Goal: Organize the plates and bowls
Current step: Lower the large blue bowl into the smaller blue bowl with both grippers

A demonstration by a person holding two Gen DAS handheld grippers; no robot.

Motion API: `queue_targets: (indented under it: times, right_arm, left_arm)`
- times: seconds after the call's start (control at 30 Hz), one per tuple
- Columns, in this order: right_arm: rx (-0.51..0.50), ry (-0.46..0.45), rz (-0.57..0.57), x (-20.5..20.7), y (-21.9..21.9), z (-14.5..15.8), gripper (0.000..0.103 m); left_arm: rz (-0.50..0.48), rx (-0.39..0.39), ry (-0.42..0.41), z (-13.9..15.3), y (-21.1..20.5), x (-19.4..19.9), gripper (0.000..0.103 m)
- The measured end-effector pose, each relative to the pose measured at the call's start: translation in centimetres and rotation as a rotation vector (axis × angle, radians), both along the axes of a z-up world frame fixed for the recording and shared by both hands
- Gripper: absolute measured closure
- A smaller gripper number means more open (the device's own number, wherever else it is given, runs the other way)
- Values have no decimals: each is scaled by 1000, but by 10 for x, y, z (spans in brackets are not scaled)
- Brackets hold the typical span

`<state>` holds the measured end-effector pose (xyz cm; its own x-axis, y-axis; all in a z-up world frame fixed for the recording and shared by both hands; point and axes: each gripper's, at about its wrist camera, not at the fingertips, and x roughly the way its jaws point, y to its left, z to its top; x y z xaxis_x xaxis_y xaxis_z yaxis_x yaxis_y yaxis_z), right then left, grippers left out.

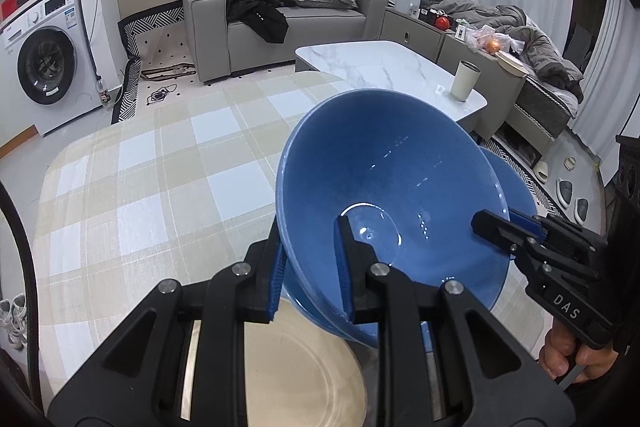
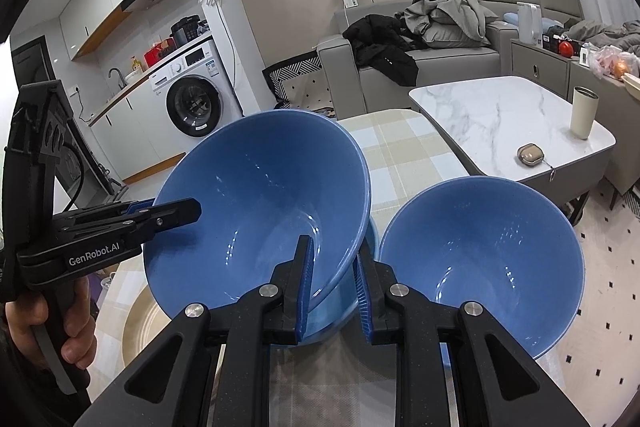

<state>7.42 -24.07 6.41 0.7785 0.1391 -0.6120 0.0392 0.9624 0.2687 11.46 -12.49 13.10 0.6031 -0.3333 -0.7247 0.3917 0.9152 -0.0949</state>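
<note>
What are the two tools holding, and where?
Both hold one large blue bowl by its rim: left tool on one side, right tool on the opposite side.

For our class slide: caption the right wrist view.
Both grippers clamp one tilted blue bowl beside a second bowl.

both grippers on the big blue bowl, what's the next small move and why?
Probably ease it straight down. The left gripper and right gripper each pinch opposite sides of the large blue bowl, which hangs tilted over another blue dish beside the beige plate. A smaller blue bowl stands close by, so keep clear of its rim.
</note>
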Motion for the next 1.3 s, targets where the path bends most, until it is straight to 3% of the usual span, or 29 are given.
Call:
queue_targets:
  times: [0.63,1.3]
  right_arm:
    - [-17,28,9,6,5,-19,83]
    - [-140,42,10,11,23,-25,80]
  left_arm:
    - [8,24,34,-38,-1,22,84]
    - [20,71,47,-71,-5,39,84]
